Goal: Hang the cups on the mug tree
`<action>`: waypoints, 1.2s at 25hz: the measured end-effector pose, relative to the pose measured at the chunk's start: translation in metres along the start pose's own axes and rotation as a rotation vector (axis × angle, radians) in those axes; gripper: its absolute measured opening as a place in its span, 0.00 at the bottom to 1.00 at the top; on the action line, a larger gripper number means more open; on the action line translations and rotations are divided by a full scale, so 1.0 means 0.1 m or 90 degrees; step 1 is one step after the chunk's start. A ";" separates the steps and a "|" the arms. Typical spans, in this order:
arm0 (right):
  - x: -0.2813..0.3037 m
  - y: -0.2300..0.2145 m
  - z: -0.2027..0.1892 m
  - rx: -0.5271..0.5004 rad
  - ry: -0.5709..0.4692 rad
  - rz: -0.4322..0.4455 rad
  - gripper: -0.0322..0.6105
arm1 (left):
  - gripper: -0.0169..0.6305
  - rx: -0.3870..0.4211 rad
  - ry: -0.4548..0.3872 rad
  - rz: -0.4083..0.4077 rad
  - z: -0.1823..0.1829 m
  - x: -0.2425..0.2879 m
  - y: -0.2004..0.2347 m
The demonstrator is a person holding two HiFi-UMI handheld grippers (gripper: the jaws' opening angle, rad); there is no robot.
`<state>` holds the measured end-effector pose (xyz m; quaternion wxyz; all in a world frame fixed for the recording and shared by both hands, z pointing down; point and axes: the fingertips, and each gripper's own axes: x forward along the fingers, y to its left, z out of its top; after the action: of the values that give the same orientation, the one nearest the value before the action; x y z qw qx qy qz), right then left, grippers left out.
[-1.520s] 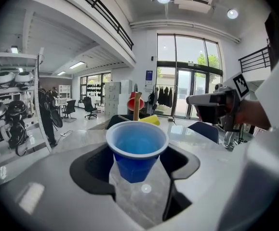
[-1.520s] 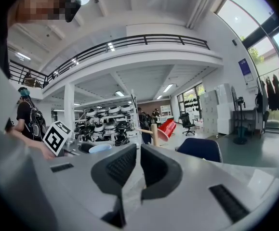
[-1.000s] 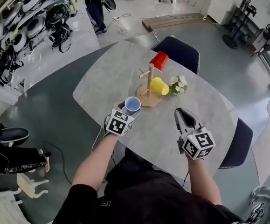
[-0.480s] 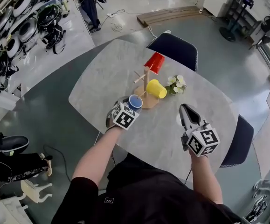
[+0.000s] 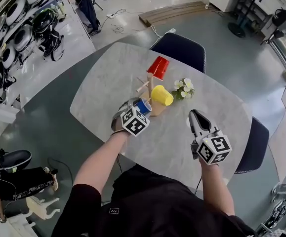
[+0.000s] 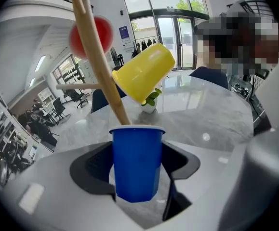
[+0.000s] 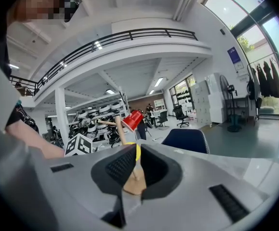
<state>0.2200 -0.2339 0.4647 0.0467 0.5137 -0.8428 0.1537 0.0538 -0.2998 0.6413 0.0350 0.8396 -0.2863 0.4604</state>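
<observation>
1. Table (image 5: 103,83): pale grey marbled top with rounded corners. It carries every item below.
2. Left gripper (image 5: 137,109): sits left of centre, and its marker cube faces the head camera. The jaws are clamped on the sides of the blue cup.
3. Blue cup (image 6: 135,160): held between the left jaws' pads by its lower half, with the rim clear of them. In the head view it is just beside the left edge of the mug tree's base. In the left gripper view the trunk rises right behind its rim. It is not on a peg.
4. Mug tree (image 5: 149,86): a wooden trunk on a round wooden base, standing near the table's middle. One bare peg points left.
5. Red cup (image 5: 157,66): hangs tilted at the top of the tree, on its far side.
6. Yellow cup (image 5: 161,95): hangs tilted on a peg on the trunk's right side, lower than the red cup.
7. Flowers (image 5: 183,88): a small white and green bunch on the table, just right of the yellow cup.
8. Right gripper (image 5: 198,118): well apart from the tree, over the table's near right part. The jaws are closed with nothing held. The tree's base shows through the slit between them.
9. Chairs: one dark blue seat at the far edge (image 5: 180,51) and another at the right edge (image 5: 254,144).
</observation>
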 end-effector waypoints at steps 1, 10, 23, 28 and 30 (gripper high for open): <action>-0.01 -0.01 0.00 0.002 -0.001 -0.003 0.11 | 0.50 0.021 0.005 0.002 0.03 0.01 -0.01; -0.20 -0.19 -0.04 0.028 -0.011 -0.038 0.11 | 0.50 0.107 0.054 0.000 0.09 0.24 -0.05; -0.43 -0.44 -0.18 0.053 -0.003 -0.072 0.11 | 0.50 0.233 0.081 0.069 0.13 0.27 -0.11; -0.42 -0.39 -0.17 0.047 -0.006 -0.057 0.11 | 0.50 0.213 0.066 0.075 0.15 0.15 -0.12; -0.44 -0.38 -0.16 0.045 -0.007 -0.053 0.11 | 0.50 0.203 0.061 0.078 0.14 0.09 -0.13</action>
<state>0.2724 -0.2074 0.4778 0.0300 0.5505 -0.8150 0.1781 0.0749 -0.2981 0.6430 -0.1133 0.7928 -0.2579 0.5405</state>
